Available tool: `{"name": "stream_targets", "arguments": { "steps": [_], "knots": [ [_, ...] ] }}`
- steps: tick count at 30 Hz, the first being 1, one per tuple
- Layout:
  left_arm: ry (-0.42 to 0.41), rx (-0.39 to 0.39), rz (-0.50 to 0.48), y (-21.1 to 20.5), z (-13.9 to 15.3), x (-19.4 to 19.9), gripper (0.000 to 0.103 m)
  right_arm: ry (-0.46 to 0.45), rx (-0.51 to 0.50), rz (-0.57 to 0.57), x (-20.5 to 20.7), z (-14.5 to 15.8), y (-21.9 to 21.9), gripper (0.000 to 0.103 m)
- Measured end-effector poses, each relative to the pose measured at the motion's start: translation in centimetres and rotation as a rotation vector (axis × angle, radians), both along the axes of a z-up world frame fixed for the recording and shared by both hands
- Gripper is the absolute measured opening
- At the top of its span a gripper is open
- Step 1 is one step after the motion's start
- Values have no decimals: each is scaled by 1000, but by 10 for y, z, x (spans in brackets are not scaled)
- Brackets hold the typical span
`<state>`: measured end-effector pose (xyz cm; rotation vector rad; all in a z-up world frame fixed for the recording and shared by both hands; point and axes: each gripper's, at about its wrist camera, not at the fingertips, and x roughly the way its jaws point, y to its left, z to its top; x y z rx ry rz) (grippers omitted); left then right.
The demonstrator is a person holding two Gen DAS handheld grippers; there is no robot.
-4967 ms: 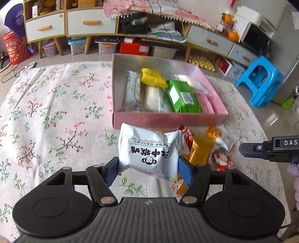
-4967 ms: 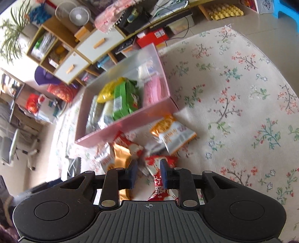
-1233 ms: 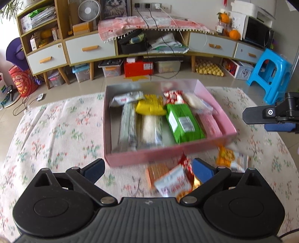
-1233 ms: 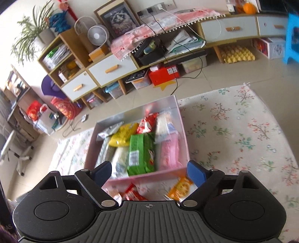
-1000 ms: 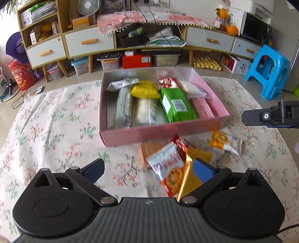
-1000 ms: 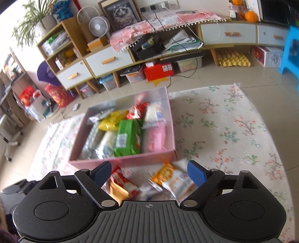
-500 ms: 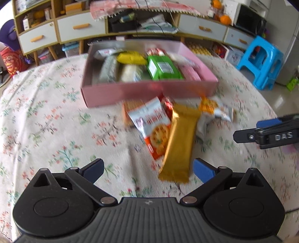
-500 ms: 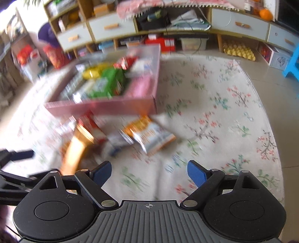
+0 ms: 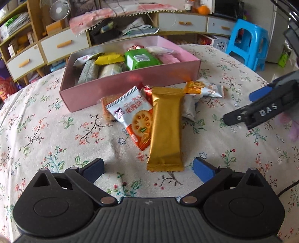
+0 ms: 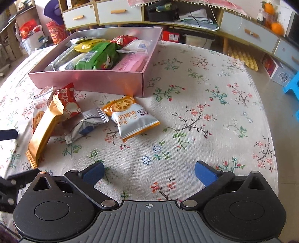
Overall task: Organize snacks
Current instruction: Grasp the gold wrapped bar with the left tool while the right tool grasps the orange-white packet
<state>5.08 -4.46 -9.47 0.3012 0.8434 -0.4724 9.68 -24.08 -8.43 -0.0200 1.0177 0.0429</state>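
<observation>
From the left wrist view, the left gripper point(image 9: 147, 167) hangs over a floral tablecloth point(image 9: 46, 130), jaws spread wide with nothing between the pads. Just past the tips, at 12 o'clock, a gold snack bar point(image 9: 165, 129) lies lengthwise on the cloth, overlapping a red-and-white biscuit packet point(image 9: 133, 115) at 11 o'clock. Beyond them sits the pink box point(image 9: 130, 79), already filled with a green packet point(image 9: 141, 58), a yellow one point(image 9: 110, 58) and others. At 2 o'clock the right gripper's black arm point(image 9: 261, 112) reaches in from the edge. Behind the table run low drawers point(image 9: 63, 44), a desk fan point(image 9: 58, 11) at 10 o'clock and a blue plastic stool point(image 9: 246, 41) at 1 o'clock.

From the right wrist view, the right gripper point(image 10: 148, 173) is opening, its jaws very wide, with only bare cloth between them. An orange-and-silver biscuit packet point(image 10: 130, 119) lies at 11 o'clock, a crumpled silver wrapper point(image 10: 86, 125) and a red packet point(image 10: 68, 102) further toward 10 o'clock, near the gold bar. The box stands at 11 o'clock. Oranges point(image 10: 276, 28) rest on the sideboard at 1 o'clock.
</observation>
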Motion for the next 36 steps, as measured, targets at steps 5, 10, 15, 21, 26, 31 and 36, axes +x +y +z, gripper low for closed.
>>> {"name": "stream_targets", "arguments": {
  "steps": [5,10,15,21,26,31,36],
  "knots": [
    [-55,12,-61,-8,5,-3,72,-23,2,33,11,0,2,103],
    [-47,-24,-84,-12,8,-1,56,-52,-4,43,20,1,8,103],
    [-10,-58,-90,-17,11,6,44,-71,-18,60,29,4,15,98],
    [38,-66,-70,-19,7,13,31,-84,-22,87,33,6,23,82],
    [58,-85,-42,-16,9,17,28,-83,13,66,33,9,21,54],
    [102,-97,-15,-8,13,19,27,-66,32,42,28,13,19,47],
    [158,-119,18,10,18,18,27,-16,69,10,15,19,18,47]
  ]
}}
